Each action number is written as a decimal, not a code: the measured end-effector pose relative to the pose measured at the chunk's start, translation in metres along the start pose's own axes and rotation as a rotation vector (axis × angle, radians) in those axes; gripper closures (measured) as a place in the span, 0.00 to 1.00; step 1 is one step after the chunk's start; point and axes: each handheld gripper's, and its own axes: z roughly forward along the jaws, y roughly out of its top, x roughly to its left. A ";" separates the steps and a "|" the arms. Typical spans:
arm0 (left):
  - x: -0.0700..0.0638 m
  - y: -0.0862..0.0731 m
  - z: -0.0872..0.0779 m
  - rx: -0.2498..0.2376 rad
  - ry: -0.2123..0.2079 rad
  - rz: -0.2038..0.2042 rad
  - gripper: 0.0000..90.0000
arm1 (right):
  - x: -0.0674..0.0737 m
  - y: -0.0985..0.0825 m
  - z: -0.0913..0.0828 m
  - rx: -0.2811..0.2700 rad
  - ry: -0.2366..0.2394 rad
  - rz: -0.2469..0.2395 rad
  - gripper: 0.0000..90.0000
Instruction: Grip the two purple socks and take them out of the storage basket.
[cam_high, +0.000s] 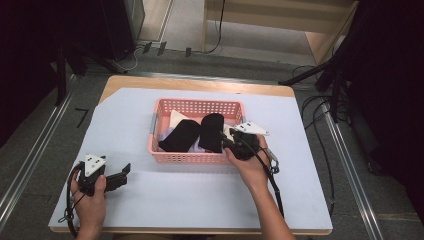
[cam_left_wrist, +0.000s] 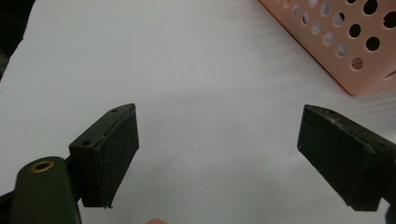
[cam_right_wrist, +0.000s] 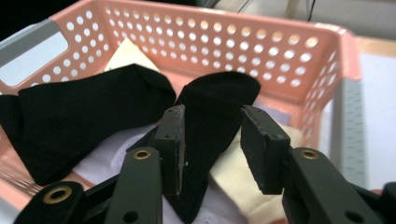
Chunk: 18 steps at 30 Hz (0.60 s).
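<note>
A pink perforated basket stands mid-table and holds two black socks among pale cloths. My right gripper reaches into it from the right. In the right gripper view my right gripper is open, its jaws straddling the right black sock; the left pad is close against the sock and the right pad stands apart from it. The other black sock lies to its left. My left gripper rests low at the front left, and the left gripper view shows my left gripper wide open over bare white cover.
Cream cloth and a pale lavender cloth lie under the socks. The basket's corner sits ahead and right of the left gripper. A white cover spreads over the wooden table. Cables trail on the floor at the right.
</note>
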 end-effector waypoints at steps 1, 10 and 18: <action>0.000 0.000 0.000 0.000 0.000 0.000 0.15 | 0.000 0.000 0.002 0.014 0.007 0.006 0.68; -0.001 0.000 0.001 0.006 0.004 -0.003 0.15 | 0.001 0.007 0.015 0.087 0.009 0.044 0.74; 0.000 0.000 0.001 0.009 -0.001 0.000 0.15 | 0.010 0.015 0.040 0.218 -0.011 0.035 0.72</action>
